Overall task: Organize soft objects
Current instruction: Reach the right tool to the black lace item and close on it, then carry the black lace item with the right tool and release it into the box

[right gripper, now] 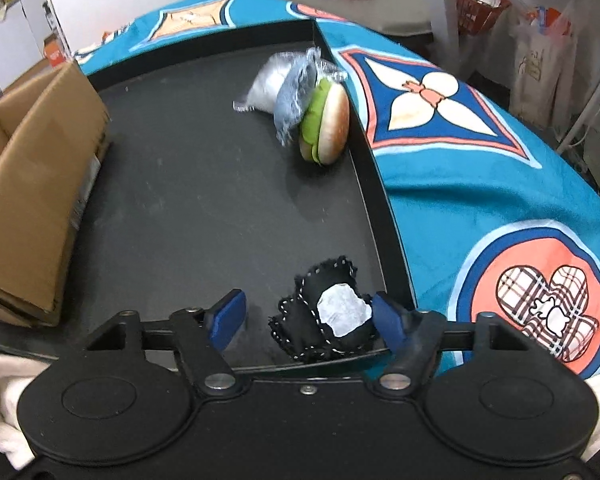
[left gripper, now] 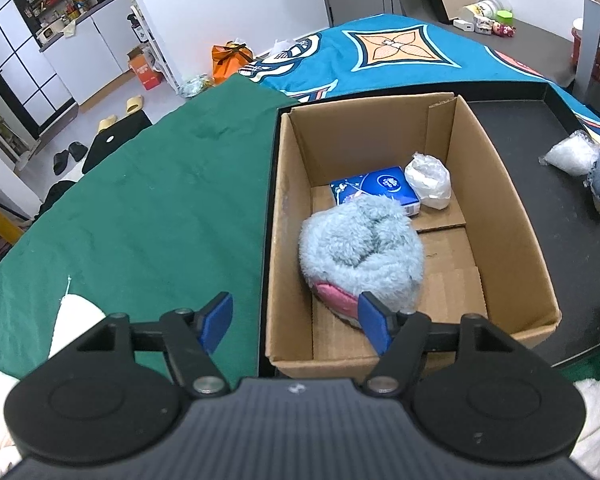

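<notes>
At the left, the left gripper [left gripper: 296, 322] hangs over the near rim of the cardboard box [left gripper: 500, 208], its blue fingers wide apart with nothing between them. In the box lie a fluffy blue plush [left gripper: 360, 248] at the near side, a blue tissue pack [left gripper: 374, 192] behind it and a white wrapped bundle [left gripper: 427, 182] at the far right — so part of the sorting looks done.

Further right, on the black tray [right gripper: 204, 200], the right gripper [right gripper: 306, 320] also has its fingers apart, and a small black stitched pouch [right gripper: 324, 326] sits between them, close against the right finger [right gripper: 388, 322]; whether they touch is hard to tell. The step in hand seems to be picking this pouch up. The next move calls for centring, closing gently on the soft fabric, then carrying it left into the box.

At the far right of the tray wait a burger toy [right gripper: 328, 124], a grey-blue plush [right gripper: 294, 102] and a clear bag [right gripper: 266, 84].
</notes>
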Motion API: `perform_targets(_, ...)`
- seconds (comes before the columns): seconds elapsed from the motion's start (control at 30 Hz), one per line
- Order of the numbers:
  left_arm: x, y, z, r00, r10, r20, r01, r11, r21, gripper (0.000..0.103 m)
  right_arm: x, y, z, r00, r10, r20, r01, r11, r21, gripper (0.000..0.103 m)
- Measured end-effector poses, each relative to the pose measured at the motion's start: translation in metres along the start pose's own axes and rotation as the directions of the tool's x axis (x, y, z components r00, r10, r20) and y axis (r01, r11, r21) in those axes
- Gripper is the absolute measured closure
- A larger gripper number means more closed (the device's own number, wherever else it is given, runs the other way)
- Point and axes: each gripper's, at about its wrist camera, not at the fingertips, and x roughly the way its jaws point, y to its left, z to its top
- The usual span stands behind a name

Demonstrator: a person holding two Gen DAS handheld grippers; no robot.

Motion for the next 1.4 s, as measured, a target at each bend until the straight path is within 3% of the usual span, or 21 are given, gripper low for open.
perform_targets(0.13,-0.001,0.001,0.000,1.000,-0.001,0.004,0.001,1.000,-0.008,0.035,0.003,0.001,-0.002,0.999,-0.042,-0.005,0.042,0.999,-0.012,0.064)
perform_targets(0.3,-0.002,0.002,0.000,1.000,0.000,0.006,0.000,1.000,-0.011,0.035,-0.005,-0.001,0.002,0.999,-0.009,0.035,0.010,1.000,-0.013,0.076)
perform_targets(0.77,-0.006,0.013,-0.001,0.999,-0.039,0.021,0.040,0.997,-0.064,0.035,-0.035,0.007,0.027,0.987,0.074,0.143,-0.072,0.997,-0.023,0.077)
perform_targets(1.4,-0.004,0.032,-0.003,0.995,-0.094,0.039,0.099,0.982,-0.158,0.035,-0.078,0.063,0.062,0.938,0.219,0.270,-0.177,0.969,-0.171,0.077)
